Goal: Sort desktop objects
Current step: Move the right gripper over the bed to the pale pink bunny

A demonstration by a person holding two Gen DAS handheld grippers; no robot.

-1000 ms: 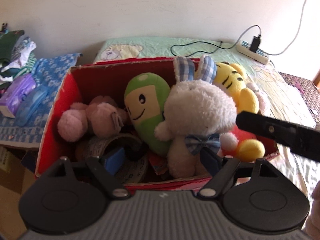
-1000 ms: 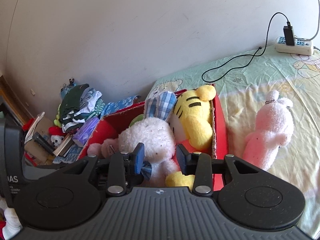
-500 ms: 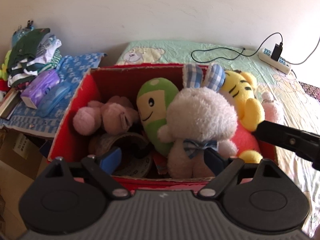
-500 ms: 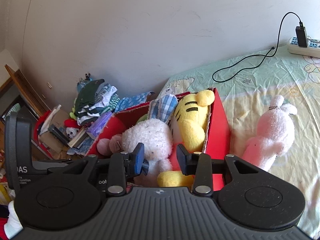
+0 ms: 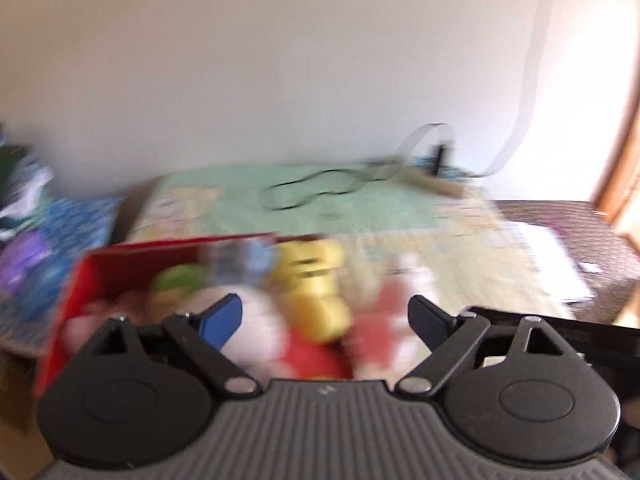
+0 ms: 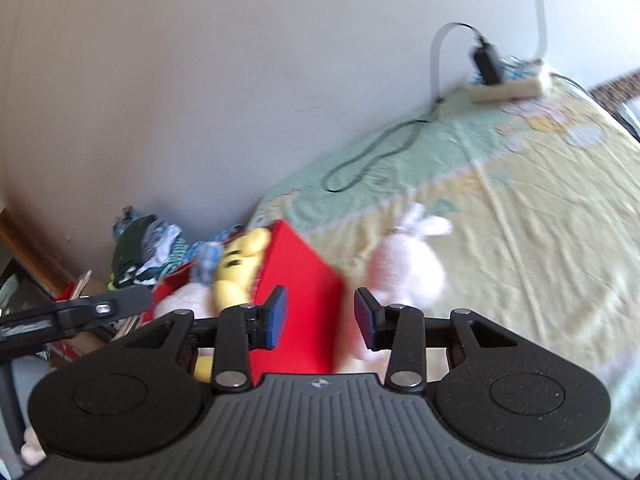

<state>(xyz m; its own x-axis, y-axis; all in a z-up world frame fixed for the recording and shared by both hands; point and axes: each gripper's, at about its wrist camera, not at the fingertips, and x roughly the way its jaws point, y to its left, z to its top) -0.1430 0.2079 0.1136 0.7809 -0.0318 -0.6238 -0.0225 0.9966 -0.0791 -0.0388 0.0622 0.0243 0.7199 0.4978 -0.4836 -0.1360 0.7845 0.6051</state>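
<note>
Motion blur smears the toys in the red box [image 5: 96, 276] beyond identification in your left wrist view, and the gripper body hides the box's near wall in both views.

Each black gripper [image 6: 320, 318] has blue pads [image 6: 276, 316], silver screws and a ribbed grey base.

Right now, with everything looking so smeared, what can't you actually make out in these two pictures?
- Left view: the toys in the red box are motion-blurred; only a yellow toy reads by colour.
- Left view: the box's front is hidden behind the left tongs.
- Right view: the box's inside is hidden by its own wall.
- Right view: the pink bunny is blurred, its lower part behind the right tongs.
</note>
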